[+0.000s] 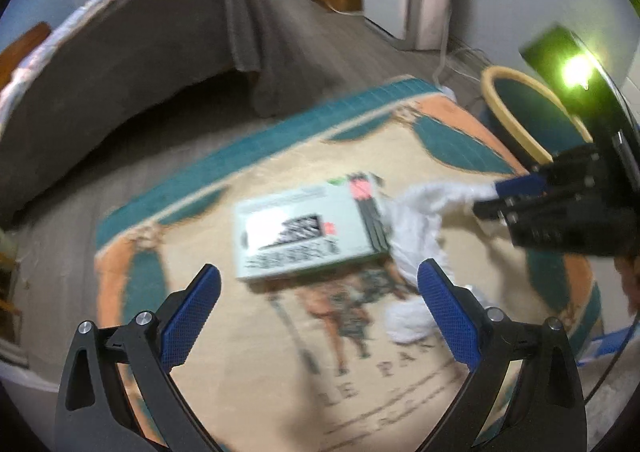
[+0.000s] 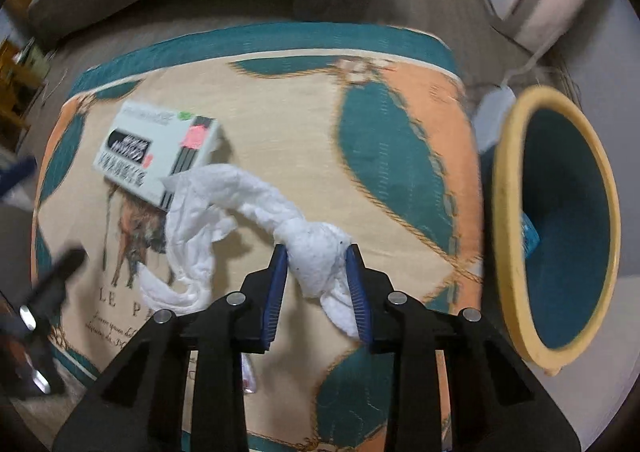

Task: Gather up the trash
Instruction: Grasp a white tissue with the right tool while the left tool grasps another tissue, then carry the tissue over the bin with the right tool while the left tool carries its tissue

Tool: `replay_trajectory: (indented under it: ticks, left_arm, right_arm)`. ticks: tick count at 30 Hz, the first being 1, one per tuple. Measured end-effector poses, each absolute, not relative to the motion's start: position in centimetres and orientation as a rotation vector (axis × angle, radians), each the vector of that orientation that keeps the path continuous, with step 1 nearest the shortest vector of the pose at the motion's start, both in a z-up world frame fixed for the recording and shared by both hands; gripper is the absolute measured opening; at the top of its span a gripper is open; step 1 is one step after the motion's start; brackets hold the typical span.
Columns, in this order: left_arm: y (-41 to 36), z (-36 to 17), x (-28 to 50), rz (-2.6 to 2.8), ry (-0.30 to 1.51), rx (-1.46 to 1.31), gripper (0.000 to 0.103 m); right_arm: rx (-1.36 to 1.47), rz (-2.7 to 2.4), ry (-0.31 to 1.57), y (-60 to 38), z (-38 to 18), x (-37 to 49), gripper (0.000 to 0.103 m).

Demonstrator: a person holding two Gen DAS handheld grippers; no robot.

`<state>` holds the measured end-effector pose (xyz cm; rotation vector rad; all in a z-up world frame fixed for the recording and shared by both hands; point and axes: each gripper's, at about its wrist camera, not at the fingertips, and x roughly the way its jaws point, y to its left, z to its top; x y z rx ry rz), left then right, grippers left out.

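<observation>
Showing only from the right wrist: bin [image 2: 516, 236] interior, right tongs [image 2: 318, 256] pinching tissue [image 2: 316, 252].

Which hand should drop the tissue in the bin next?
Right. The right gripper is already clamped on the white tissue, and the yellow-rimmed bin sits just to its right. The left gripper is open over the box.

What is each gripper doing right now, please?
Left gripper: open, holding nothing, above the box.
Right gripper: closed on the tissue, near the bin.
</observation>
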<state>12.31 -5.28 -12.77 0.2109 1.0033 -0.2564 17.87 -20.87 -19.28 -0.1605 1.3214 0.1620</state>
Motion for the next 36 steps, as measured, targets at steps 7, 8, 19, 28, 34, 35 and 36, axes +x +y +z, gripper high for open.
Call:
replay_trajectory:
  ticks: [7, 8, 19, 28, 34, 35, 36]
  left_arm:
    - [-9.3, -15.2, 12.1, -0.377, 1.055, 0.220, 0.078]
    - [-9.7, -15.4, 12.0, -0.388, 1.060, 0.229, 0.074]
    - [-10.6, -18.5, 12.3, -0.394, 1.167, 0.259, 0.031]
    - [-8.7, -13.9, 12.9, -0.373, 1.040, 0.167, 0.018]
    - [-7.3, -10.7, 13.0, -0.341, 0.970, 0.140, 0.018]
    - [-7.4, -10.2, 12.7, -0.339, 0.961, 0.135, 0.018]
    - [-7.6, -9.7, 12.6, -0.337, 0.953, 0.135, 0.018]
  right_arm:
    - [-0.098, 0.099, 1.326, -23.0, -19.1, 18.5, 0.030]
    - [-0.095, 0.102, 1.324, -23.1, -19.0, 18.5, 0.030]
    - [-0.106, 0.182, 1.346, -23.4, -20.1, 19.0, 0.032]
    - [-0.046, 0.230, 1.281, -23.9, -17.1, 19.0, 0.027]
    - [0.022, 0.263, 1.180, -24.0, -12.7, 18.4, 0.027]
    - [0.022, 0.259, 1.163, -24.1, -12.1, 18.2, 0.027]
    - [0.024, 0.253, 1.150, -24.2, -11.6, 18.1, 0.027]
